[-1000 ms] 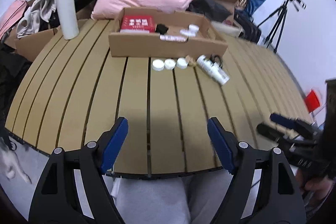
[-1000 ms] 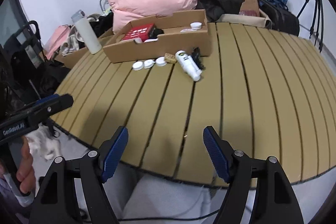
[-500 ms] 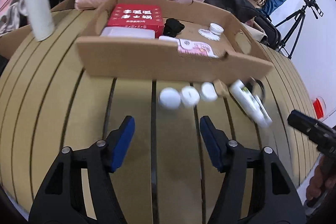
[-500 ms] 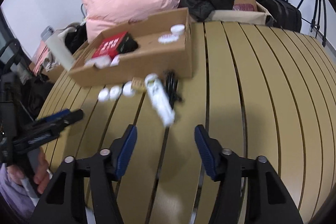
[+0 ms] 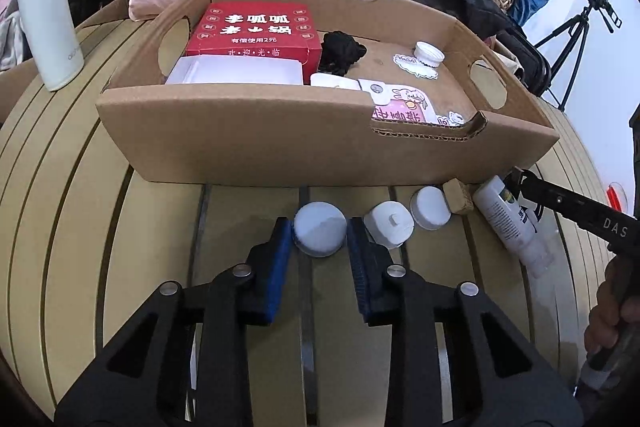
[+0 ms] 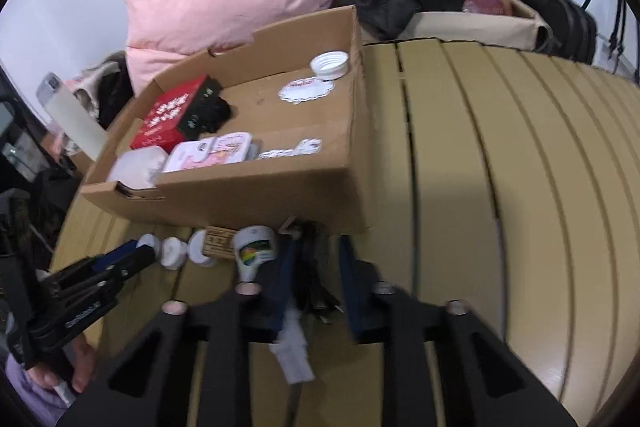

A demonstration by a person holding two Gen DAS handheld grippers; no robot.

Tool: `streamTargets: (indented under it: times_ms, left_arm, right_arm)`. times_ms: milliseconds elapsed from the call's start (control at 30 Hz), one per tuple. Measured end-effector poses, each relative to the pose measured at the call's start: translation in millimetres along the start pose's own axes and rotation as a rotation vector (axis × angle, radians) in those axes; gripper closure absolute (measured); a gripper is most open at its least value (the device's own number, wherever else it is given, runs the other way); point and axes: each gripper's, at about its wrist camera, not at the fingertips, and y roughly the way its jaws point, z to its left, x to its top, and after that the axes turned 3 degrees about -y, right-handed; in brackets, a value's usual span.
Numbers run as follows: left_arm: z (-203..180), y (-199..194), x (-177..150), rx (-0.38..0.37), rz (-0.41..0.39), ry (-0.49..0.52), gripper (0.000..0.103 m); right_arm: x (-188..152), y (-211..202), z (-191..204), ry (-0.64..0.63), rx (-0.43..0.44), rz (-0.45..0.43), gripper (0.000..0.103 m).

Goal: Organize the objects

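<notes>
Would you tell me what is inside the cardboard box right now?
The cardboard box holds a red carton, a white tray, a black bundle, a white cap, stickers and a pink packet. Its front wall hides whatever lies just behind it.
</notes>
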Motion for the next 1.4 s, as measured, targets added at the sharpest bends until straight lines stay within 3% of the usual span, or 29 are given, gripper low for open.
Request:
streamTargets:
  times_ms: [167,367,533,700,867,1000,1133,1267,1400]
  left_arm:
    - [1,-10,-1,0.039,0.007,-0.003,0.078]
    - [8,-89,-12,0.033,-0.065,-0.063,0.079]
    - [1,-153,-43,-0.093,-0.062,-0.082,0.078]
    - [-14,-184,-57,-0.130,-0.082,-0.036,0.078]
    - [-20,-186,-41,-0.138,-0.094,-0.024,0.078]
    - [-24,-180,6,-0.213,-0.095,0.004,0.078]
    - [-31,-148,75,-0.257,-0.076,0.039,0.078]
    - [-37,-75,142,-0.297,0.018,0.037,0.078]
    - [-38,3,186,-0.234,0.077,0.025,0.078]
  right_arm:
    - [-3,-16,5,-0.012,-0.008,-0.010,0.094]
    - [-17,-81,9,-0.041,-0.031,-0.069,0.094]
    - [-60,-149,19,-0.060,-0.026,-0.097,0.094]
    - [-94,-183,25,-0.045,-0.020,-0.095,0.094]
    - [-93,-191,32,-0.050,-0.018,-0.106,0.094]
    - [-70,-184,38,-0.067,0.017,-0.114,0.094]
    - [-11,-154,38,-0.070,0.085,-0.109,0.094]
    - [67,-93,32,-0.024,0.172,-0.048,0.094]
    - [132,-18,39,-0.040,0.103,0.021,0.094]
